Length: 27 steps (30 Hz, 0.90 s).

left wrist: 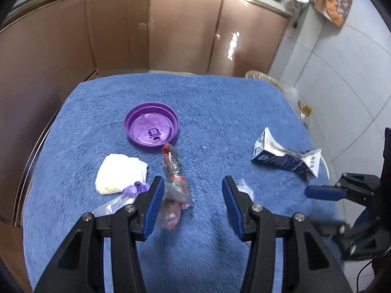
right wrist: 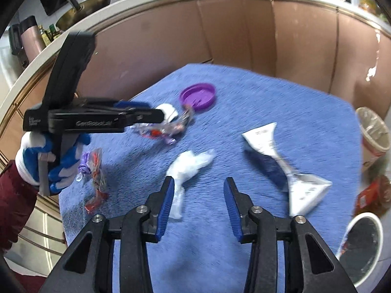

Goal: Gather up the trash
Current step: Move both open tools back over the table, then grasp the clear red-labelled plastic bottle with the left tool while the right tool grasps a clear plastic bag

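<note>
From the left wrist camera, the left gripper [left wrist: 193, 195] stands spread above a blue towel [left wrist: 220, 102], and nothing is pinched between its pads. A crumpled clear wrapper with red print [left wrist: 173, 183] lies just inside its left finger. Near it are a white tissue wad [left wrist: 119, 173], a purple lid [left wrist: 151, 125] further away, and a squashed blue and white carton [left wrist: 286, 156] to the right. The right gripper [left wrist: 325, 193] shows at the right edge, but from here I cannot tell how it stands.

From the right wrist camera, the right gripper [right wrist: 199, 193] is also spread and empty. A clear plastic bag [right wrist: 188, 168] lies beside its left finger, and the carton [right wrist: 288, 168] lies to the right. A lined bin [right wrist: 374, 131] stands beyond the towel's right edge.

I judge that this is the approach step: both tools are coming to the trash, nothing collected yet. Next, each gripper must go lower, bring a thin wrapper between the pads and close. The soft towel may be caught together with it.
</note>
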Available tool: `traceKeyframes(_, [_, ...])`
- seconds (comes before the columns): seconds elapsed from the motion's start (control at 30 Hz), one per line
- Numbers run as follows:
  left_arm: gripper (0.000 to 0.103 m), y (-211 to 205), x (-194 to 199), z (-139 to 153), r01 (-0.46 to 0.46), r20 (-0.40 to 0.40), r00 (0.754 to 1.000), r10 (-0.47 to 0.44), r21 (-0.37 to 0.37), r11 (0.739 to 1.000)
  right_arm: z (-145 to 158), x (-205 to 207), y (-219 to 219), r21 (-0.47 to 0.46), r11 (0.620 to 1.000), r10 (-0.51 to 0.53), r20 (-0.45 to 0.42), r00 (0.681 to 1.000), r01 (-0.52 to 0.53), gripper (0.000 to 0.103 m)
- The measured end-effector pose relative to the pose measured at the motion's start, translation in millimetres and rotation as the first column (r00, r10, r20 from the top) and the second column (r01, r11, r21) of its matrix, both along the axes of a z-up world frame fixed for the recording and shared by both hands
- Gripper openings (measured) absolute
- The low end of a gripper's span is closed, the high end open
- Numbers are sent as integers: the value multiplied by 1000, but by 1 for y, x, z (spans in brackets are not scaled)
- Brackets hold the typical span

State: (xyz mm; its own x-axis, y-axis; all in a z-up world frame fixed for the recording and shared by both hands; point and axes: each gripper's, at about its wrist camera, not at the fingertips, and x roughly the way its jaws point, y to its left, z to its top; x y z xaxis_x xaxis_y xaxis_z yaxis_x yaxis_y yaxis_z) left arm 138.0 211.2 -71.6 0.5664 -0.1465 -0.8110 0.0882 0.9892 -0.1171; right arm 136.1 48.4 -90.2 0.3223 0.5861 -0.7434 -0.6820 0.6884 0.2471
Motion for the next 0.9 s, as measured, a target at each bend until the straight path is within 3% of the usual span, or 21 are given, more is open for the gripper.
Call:
traceKeyframes(0.43, [46,3,44,-38,40,-106,994,-37,27,999,-37,14,43,-12,998,62,-73,995,-63,46])
traceKeyframes(0.63, [24,-1,44,-46,59,-112,992,-54,41,997,-42,17,44,-17,998,58,-76,995,-59,33])
traceKeyframes(0.7, [16,-2,44,-44,58,-102,993,-53,44,997,-40,16,41,-19,998,59,-68,996,-60,19])
traceKeyframes(0.9, [6,-6,39,-32,57,-61,997,-55,21,998,-27,3,28,-18,998,58,-38,998,-58,17])
